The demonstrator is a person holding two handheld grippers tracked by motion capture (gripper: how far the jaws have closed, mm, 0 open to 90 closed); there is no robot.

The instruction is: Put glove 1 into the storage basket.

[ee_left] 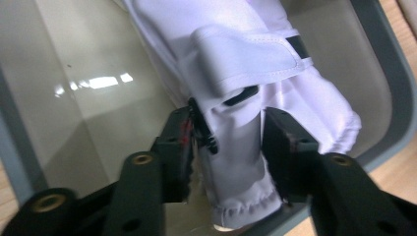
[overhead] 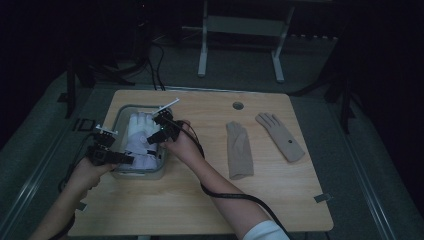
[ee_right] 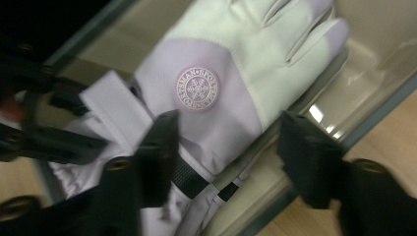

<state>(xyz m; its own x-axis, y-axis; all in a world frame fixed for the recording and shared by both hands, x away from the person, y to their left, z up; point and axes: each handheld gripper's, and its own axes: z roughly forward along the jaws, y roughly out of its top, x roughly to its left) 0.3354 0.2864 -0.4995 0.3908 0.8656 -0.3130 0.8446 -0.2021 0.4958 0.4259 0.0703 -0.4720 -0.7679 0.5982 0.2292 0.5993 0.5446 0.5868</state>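
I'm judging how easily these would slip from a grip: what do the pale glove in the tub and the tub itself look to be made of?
The glove looks like smooth woven synthetic fabric, white and lilac, with stitched seams, a gathered cuff and an embroidered round badge. The tub seems to be hard glossy plastic: its pale inner wall mirrors the lights, under a grey rim.

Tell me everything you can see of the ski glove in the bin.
The ski glove is pale lilac and cream padded fabric with a round embroidered snowflake badge on its back, a white cuff strap and black webbing. It lies flat in the grey bin at the table's left, fingers toward the far end. The left gripper straddles its gathered cuff; the right gripper stands open over it.
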